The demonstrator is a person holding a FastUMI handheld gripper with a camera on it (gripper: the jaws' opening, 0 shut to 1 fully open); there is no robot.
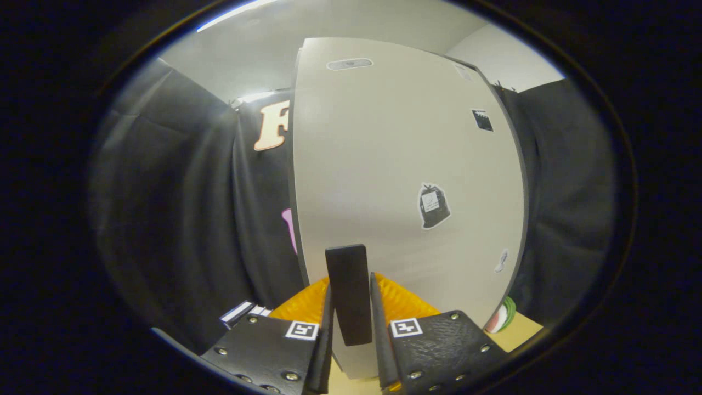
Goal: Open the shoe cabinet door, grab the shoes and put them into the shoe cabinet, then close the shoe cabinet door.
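The gripper [351, 307] has its two fingers [327, 323] pressed against the sides of a black handle [347, 293], holding it narrowly between them. The handle sits low on the pale cabinet door [384, 164], which rises straight ahead, with a few stickers [433, 206] on it. Black cloth [181, 219] hangs on both sides, and a light desk [521, 329] edge shows beside the cabinet's foot.

Staged recording booth, not lived-in home. Black cloth drapes [181, 219] hang in folds on both sides as walls; plain white ceiling [263, 49] with bright strip light [236, 12] above. Tall pale-grey flat-panel cabinet door [395, 181] stands centre, dotted with small stickers [434, 206], black bar handle [348, 293] low down. Square black-and-white coded marker tags [406, 327] sit on black studded gripper fingers [433, 345]: test-rig gear.
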